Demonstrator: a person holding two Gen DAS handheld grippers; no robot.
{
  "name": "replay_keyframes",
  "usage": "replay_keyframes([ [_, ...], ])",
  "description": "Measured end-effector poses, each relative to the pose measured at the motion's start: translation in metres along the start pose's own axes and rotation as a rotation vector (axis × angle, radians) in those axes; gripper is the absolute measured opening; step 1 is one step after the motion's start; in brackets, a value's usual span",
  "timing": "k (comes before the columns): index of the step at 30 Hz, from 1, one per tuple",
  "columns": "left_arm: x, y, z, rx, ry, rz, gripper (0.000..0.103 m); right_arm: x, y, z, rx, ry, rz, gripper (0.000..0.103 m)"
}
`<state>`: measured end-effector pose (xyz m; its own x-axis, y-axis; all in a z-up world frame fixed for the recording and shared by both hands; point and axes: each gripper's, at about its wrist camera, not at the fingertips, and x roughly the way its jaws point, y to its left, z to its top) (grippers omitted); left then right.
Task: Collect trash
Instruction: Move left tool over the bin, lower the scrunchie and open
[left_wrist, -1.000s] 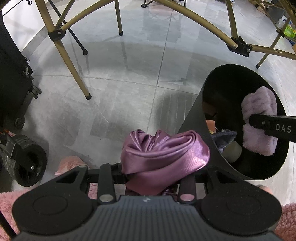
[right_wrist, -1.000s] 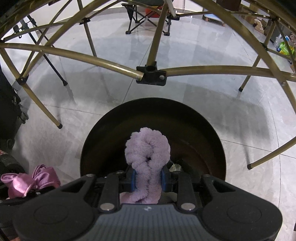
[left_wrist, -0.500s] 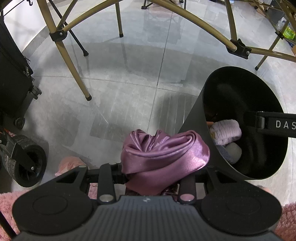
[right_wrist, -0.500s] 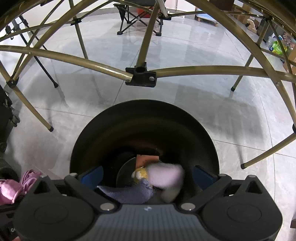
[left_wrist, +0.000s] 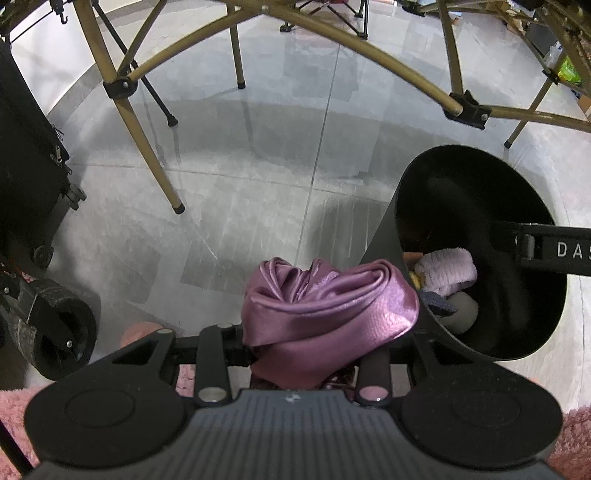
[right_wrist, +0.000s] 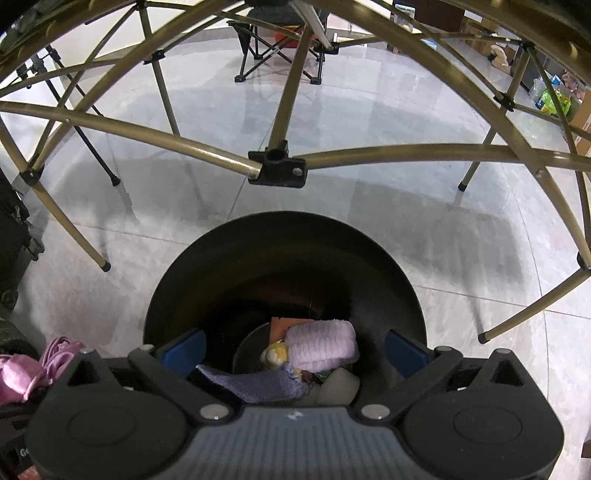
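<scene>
nearest the left camera, the left gripper (left_wrist: 310, 354) has its jaws clamped on a bunched glossy purple satin cloth (left_wrist: 328, 306), just beside the round black plastic trash bin (left_wrist: 384, 251). the cloth looks light, soft and slippery; best pinched deep in the bunch. the right gripper (right_wrist: 293, 350) hangs over the bin mouth, jaws just swung wide and empty. a fluffy lilac towel roll (right_wrist: 319, 345) lies inside. beyond, grey tiled floor (right_wrist: 332, 110).

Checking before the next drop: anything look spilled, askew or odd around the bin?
Nothing stands out. The black bin stands upright on the floor with the fluffy lilac cloth inside it; the satin cloth sits in the left gripper, beside the bin.
</scene>
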<state>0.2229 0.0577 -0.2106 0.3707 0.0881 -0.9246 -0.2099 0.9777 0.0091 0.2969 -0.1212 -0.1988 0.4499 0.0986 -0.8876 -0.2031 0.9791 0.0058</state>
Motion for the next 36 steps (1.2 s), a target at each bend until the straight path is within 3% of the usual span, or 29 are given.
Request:
replay_keyframes([
  [16, -0.033, -0.021, 0.011, 0.033, -0.103, 0.001, 0.037, -0.032, -0.037, -0.009, 0.051, -0.079, -0.012, 0.103],
  [36, -0.043, -0.117, 0.021, 0.174, -0.143, -0.066, 0.037, -0.056, -0.13, -0.043, 0.209, -0.142, -0.053, 0.103],
])
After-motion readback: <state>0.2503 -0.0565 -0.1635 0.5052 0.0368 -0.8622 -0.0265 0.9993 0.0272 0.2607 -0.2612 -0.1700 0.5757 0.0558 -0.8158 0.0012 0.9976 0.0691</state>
